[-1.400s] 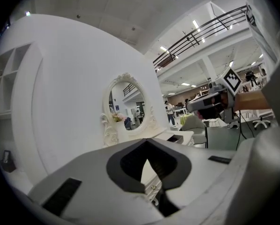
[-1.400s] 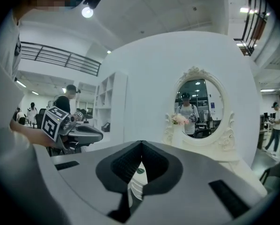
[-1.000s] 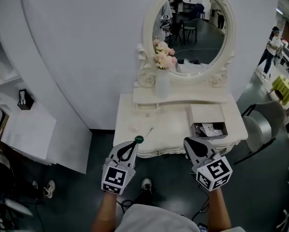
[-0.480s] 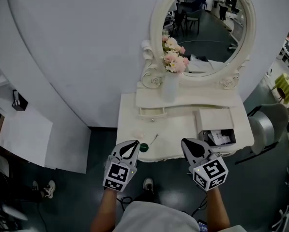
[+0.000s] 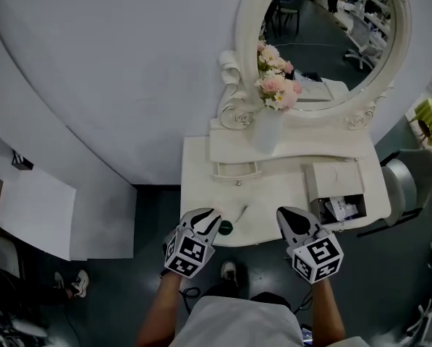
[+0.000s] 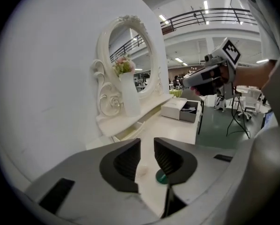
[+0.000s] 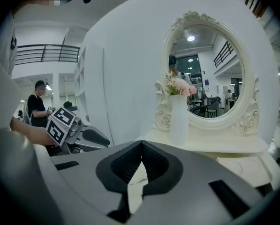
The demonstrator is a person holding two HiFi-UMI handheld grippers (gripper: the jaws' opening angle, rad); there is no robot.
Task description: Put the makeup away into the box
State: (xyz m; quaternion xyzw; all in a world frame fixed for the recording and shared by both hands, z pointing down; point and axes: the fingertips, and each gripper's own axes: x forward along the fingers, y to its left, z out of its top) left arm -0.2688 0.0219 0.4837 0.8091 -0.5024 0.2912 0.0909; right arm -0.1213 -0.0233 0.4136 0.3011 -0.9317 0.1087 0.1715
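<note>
A small round green makeup item (image 5: 225, 228) lies near the front edge of the white dressing table (image 5: 201, 165), with a thin stick-like item (image 5: 242, 212) just behind it. My left gripper (image 5: 210, 214) hovers right beside the green item (image 6: 162, 177). Its jaws have just been opening and stand apart with nothing between them (image 6: 147, 142). The open white box (image 5: 337, 197) sits at the table's right end, with papers inside. My right gripper (image 5: 283, 212) hangs over the front edge left of the box, its fingertips meeting (image 7: 141, 144) and holding nothing.
An oval mirror (image 5: 324, 42) and a white vase of pink flowers (image 5: 268, 129) stand on a raised shelf at the back, above a small half-open drawer (image 5: 236, 169). A grey chair (image 5: 411, 183) is to the right of the table. The person's feet show below.
Both grippers have come down and forward to the table's front edge. The left jaws, shut before, now stand apart. The green item has stayed on the table.
</note>
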